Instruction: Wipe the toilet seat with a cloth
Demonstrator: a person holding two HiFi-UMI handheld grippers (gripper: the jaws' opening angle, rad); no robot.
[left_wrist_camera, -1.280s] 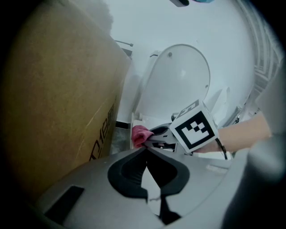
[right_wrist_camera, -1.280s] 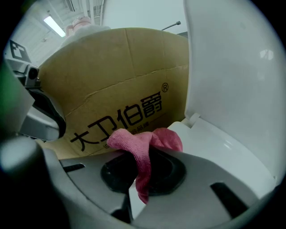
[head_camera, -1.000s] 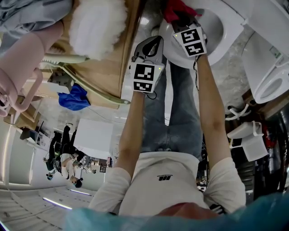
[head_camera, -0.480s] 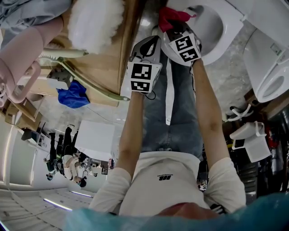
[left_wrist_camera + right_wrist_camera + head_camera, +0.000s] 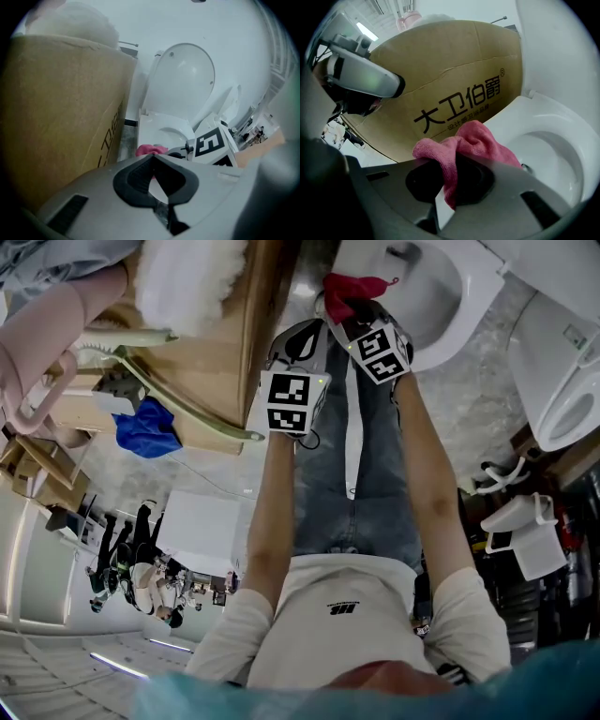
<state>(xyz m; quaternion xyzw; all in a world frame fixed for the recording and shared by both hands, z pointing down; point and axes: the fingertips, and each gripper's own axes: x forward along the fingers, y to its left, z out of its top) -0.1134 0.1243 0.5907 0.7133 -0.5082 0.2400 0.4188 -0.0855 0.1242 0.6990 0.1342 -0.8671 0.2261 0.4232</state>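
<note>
Right gripper view shows the right gripper's (image 5: pixel 450 176) fingers clamped on a pink cloth (image 5: pixel 480 140). The cloth bunches up above them over the white rim of the toilet (image 5: pixel 548 117), on the side of the rim nearest a cardboard box (image 5: pixel 454 75). Whether the cloth presses on the rim cannot be told. The bowl opens just beyond it.

In the left gripper view the left gripper's (image 5: pixel 153 161) fingers are closed together with nothing between them. This gripper hangs just beside the right one, between box and toilet, apart from the rim. The toilet lid (image 5: pixel 185 79) stands raised behind.
</note>
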